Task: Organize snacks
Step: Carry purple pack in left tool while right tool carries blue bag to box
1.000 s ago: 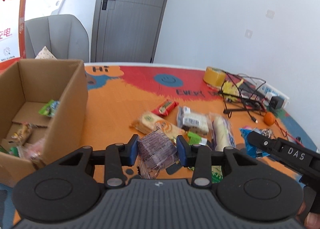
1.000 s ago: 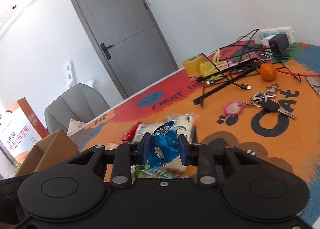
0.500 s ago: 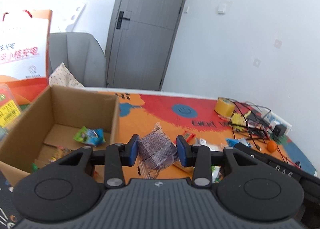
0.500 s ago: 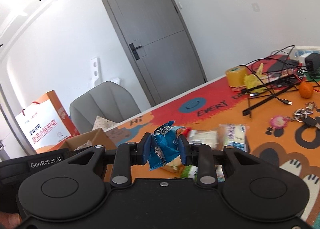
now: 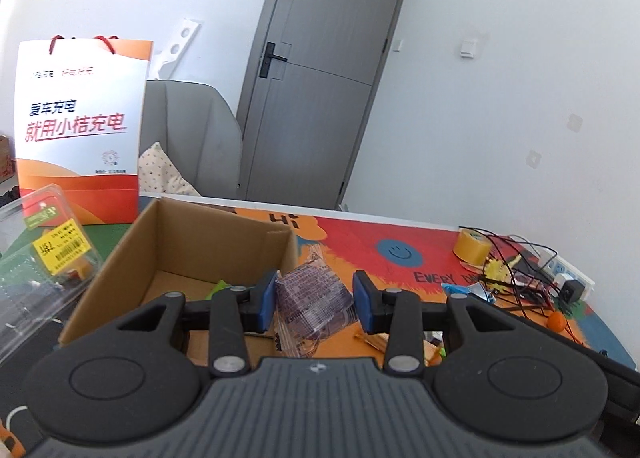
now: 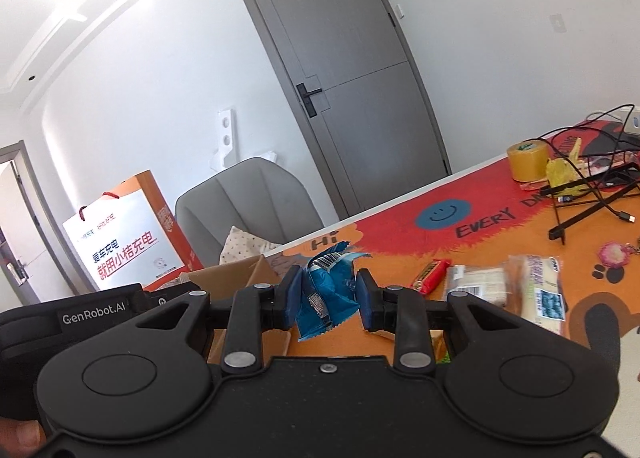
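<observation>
- My left claw (image 5: 315, 300) is pinching a purple snack in a clear wrapper (image 5: 316, 300) between its blue pads, and the packet hangs in the air just past the near right corner of the open cardboard box (image 5: 208, 246).
- My right claw (image 6: 328, 300) is pressed onto a crumpled blue snack packet (image 6: 326, 294), held above the orange mat, with the box's corner showing just to its left in the right wrist view.
- I judge the step in hand to be the carry: both snacks are lifted and headed for the box, neither yet over its opening.
- The next move calls for bringing the left claw further left until the purple packet is above the box floor, then spreading the pads; the right claw should wait or come in beside it, since the two sit close together.
- Loose snacks remain on the mat: a red bar (image 6: 430, 276) and two pale wrapped packets (image 6: 480, 284) beside it.
- Compared with a second ago, both cameras have swung left and upward: the box has come from the left edge to right under my left claw, and the paper bag (image 5: 80, 130) now stands in full view behind it.
- Both grips look unchanged.
</observation>
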Motion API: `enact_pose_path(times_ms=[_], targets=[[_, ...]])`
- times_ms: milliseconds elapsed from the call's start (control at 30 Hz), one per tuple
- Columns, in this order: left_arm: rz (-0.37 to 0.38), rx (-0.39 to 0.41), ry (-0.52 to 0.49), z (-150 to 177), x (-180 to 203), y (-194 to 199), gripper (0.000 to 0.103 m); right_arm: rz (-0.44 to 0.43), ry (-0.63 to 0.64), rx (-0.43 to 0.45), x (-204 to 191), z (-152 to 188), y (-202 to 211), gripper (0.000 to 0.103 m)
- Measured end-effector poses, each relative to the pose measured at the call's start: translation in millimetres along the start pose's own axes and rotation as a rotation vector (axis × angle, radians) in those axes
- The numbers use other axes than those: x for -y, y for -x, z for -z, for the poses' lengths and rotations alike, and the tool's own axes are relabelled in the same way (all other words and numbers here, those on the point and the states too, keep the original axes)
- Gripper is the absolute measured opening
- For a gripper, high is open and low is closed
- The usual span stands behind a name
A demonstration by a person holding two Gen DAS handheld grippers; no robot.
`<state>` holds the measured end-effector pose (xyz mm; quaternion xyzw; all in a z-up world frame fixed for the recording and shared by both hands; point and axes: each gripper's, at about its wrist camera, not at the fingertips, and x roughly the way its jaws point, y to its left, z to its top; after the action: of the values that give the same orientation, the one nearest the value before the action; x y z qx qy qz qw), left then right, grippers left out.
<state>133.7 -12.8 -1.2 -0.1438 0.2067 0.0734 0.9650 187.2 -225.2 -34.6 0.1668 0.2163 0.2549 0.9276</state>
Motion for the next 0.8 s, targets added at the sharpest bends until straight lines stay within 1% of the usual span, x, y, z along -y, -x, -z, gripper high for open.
enact_pose_path(times_ms=[233,500,600,800], targets=[[-0.010,0.004,0.021,-5.1,-22.7,-2.3,0.039,-0.022,0.025,-0.008,-20.9,-0.5,-10.3,0.030],[-0.036,0.007,0.071,-11.2,-53.8,-11.7,0.039,-0.042,0.051,-0.031,-41.8,-0.1,-30.7,0.030],[-0.039,-0.003,0.082,-13.1,-63.3,-17.2,0.039,-0.052,0.062,-0.037,-50.2,-0.1,-38.3,0.030],[-0.068,-0.034,0.115,-12.8,-80.1,-28.5,0.041,-0.072,0.076,-0.054,-67.0,2.6,-52.8,0.030]])
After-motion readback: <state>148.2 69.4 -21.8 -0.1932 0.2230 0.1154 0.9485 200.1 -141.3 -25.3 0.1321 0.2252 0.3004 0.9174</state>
